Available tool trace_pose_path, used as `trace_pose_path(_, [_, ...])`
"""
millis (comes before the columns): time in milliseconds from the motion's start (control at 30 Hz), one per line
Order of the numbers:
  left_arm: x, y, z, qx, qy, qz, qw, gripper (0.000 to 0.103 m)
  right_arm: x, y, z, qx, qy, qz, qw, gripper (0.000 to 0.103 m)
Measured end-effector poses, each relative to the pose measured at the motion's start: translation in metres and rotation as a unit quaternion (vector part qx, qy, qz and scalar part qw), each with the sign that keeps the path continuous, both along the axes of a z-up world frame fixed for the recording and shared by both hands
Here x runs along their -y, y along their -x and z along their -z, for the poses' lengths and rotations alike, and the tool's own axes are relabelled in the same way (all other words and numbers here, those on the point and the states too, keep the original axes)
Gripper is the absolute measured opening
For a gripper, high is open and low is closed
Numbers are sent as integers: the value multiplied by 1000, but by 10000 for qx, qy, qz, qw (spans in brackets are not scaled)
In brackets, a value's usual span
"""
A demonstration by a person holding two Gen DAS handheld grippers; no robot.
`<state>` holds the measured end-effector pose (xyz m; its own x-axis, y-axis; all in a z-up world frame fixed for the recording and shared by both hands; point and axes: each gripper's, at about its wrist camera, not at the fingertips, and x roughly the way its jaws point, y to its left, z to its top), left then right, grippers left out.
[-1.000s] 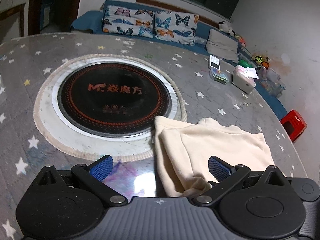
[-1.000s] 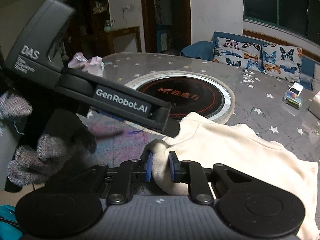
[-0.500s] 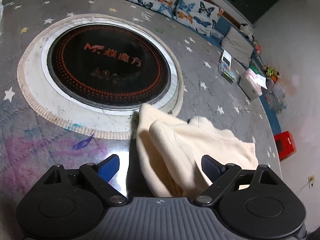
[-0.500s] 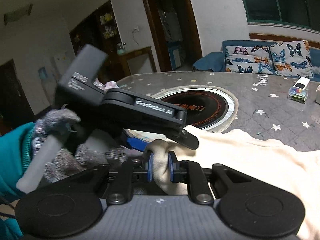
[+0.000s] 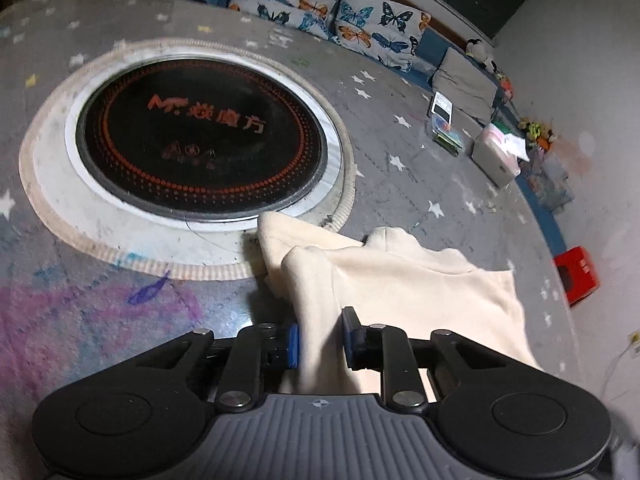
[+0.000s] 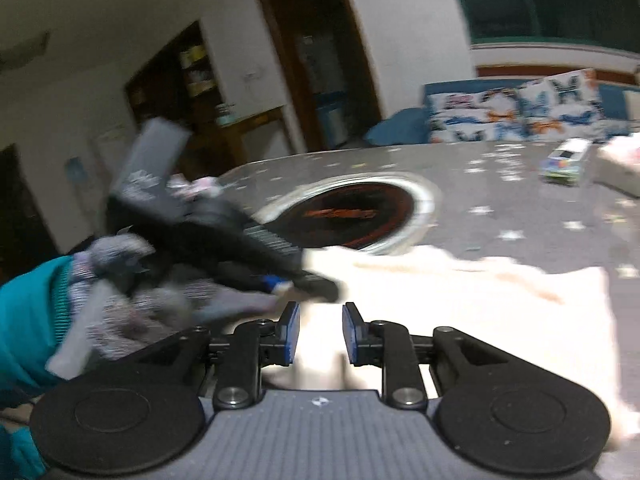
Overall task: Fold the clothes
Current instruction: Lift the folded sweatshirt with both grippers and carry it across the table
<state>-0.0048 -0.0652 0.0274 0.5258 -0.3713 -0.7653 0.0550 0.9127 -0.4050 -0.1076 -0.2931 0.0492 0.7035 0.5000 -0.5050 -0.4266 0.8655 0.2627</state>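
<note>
A cream garment (image 5: 400, 292) lies partly folded on the grey star-patterned table (image 5: 400, 184), its near corner beside the round black hob (image 5: 200, 140). My left gripper (image 5: 322, 338) is closing, and its blue pads touch both sides of a fold at the garment's near edge. In the blurred right wrist view the garment (image 6: 480, 300) spreads to the right. My right gripper (image 6: 320, 330) is opening, with cream cloth still filling the gap between its pads. The left gripper (image 6: 316, 284), held by a gloved hand (image 6: 120, 280), reaches onto the cloth just ahead of it.
A white box (image 5: 496, 156) and a small card box (image 5: 442, 116) stand at the table's far right. Butterfly cushions (image 5: 340, 12) line the sofa behind. A red box (image 5: 576, 276) sits on the floor past the table's edge. The teal sleeve (image 6: 32, 320) is at the left.
My left jaws went from wide open to closed around the garment's near fold. The right gripper swung sideways with the cloth, and its jaws spread a little.
</note>
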Motion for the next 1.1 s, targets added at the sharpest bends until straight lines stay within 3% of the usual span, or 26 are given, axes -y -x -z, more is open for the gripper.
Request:
trace_pose_path(100, [5,3,-1,104,-199,62,9997,23,29,-8,3,-50,190,651,9977,28])
trace_pose_path(133, [6,3,-2,128,-242,68,9996,23,39,-11,5,-66,266,878,9958,33])
trace_pose_path(300, [10,5,-4,206,-389,94,9990,23,77,-30,17,-248,468,1597,9857,44])
trace_pose_path(567, [20,9,-7,382,-716,173,9966,23,87,-55,35,-504,454,1792,9815,49])
trace_pose_path(1100, [24,12,-7,508,-916,270,9941,23,91,-54,36,-363,531,2313,9708,54])
